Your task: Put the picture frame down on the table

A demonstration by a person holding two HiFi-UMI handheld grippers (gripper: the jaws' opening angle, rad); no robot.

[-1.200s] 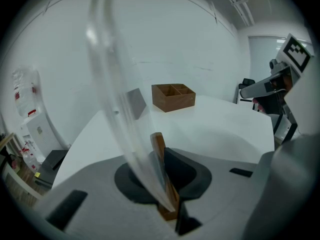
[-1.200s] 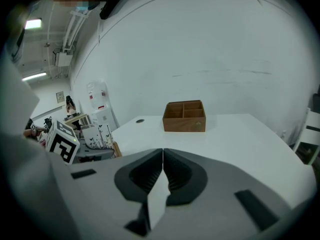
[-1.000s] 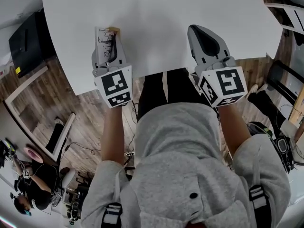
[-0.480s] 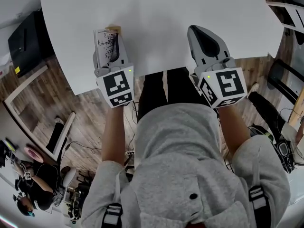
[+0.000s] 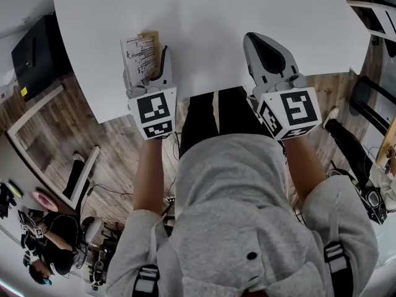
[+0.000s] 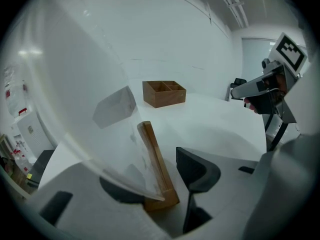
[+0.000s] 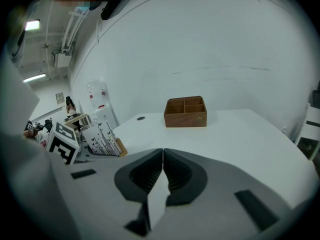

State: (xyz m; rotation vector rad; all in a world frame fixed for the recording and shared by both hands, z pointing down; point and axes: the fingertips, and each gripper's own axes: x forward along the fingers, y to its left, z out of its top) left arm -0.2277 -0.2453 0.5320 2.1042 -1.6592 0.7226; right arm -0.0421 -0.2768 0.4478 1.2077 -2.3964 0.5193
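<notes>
- Desk (image 5: 216, 17): white, round.
- Picture frame (image 5: 140, 49): tilted between the left jaws, near the desk rim; released leaning, it may topple or slide off.
- Left gripper (image 5: 147, 64): jaws just opening, spread.
- Right gripper (image 7: 162, 159): jaws pressed together, empty.

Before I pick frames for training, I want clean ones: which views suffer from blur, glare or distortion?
Left gripper view: the picture frame sits so near the lens that its pane is a hazy smear across the left; dark fisheye corners. Right gripper view: sharp on the wooden box, edges bowed. Head view: even light, table rim curved.
</notes>
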